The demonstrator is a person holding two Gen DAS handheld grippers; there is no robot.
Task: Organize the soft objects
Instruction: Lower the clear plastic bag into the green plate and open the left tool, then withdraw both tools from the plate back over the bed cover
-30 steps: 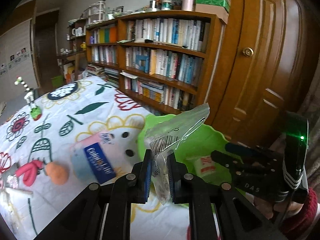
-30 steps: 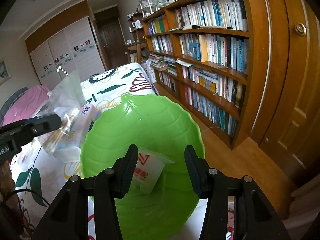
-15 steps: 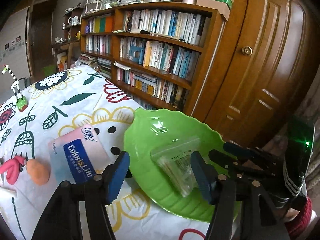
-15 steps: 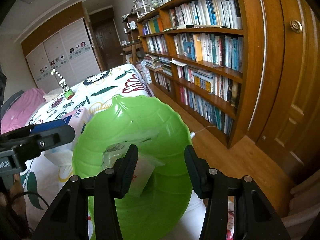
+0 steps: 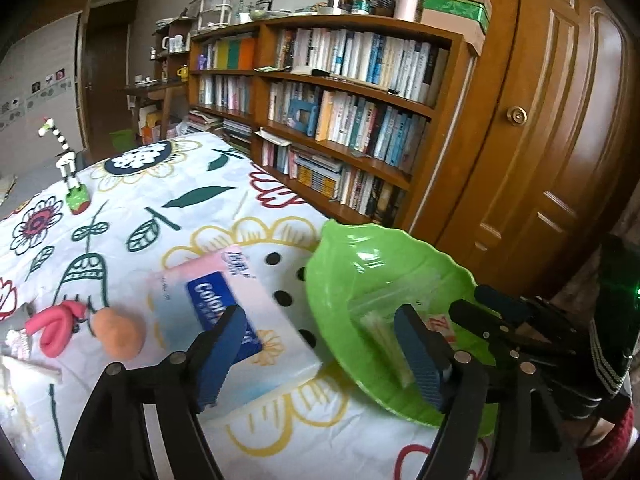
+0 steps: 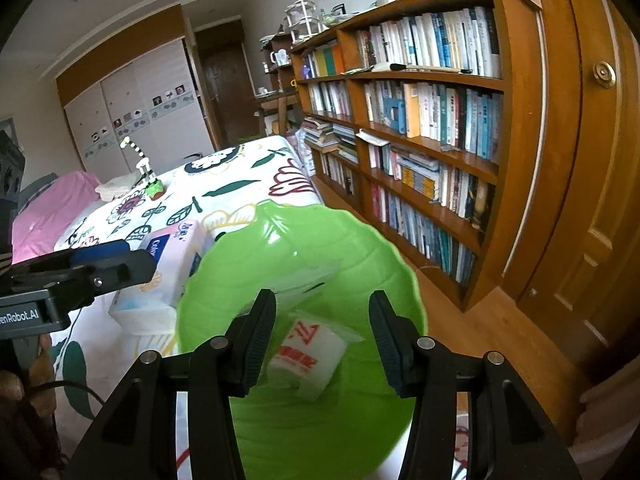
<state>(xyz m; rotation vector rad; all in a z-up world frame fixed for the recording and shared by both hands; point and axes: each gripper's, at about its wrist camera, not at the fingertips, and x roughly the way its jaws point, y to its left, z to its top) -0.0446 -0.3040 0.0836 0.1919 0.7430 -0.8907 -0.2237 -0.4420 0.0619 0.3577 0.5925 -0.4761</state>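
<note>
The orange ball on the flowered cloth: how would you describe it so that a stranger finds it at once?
Start at the flowered cloth and find the pink and blue tissue pack beside the green leaf-shaped bowl. In the left wrist view the orange ball lies just left of that pack, next to a bent pink toy. It is the only round, plain orange thing there.

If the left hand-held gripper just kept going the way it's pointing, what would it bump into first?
Probably the near edge of the tissue pack or the green bowl's rim beside it; depth is hard to judge.
</note>
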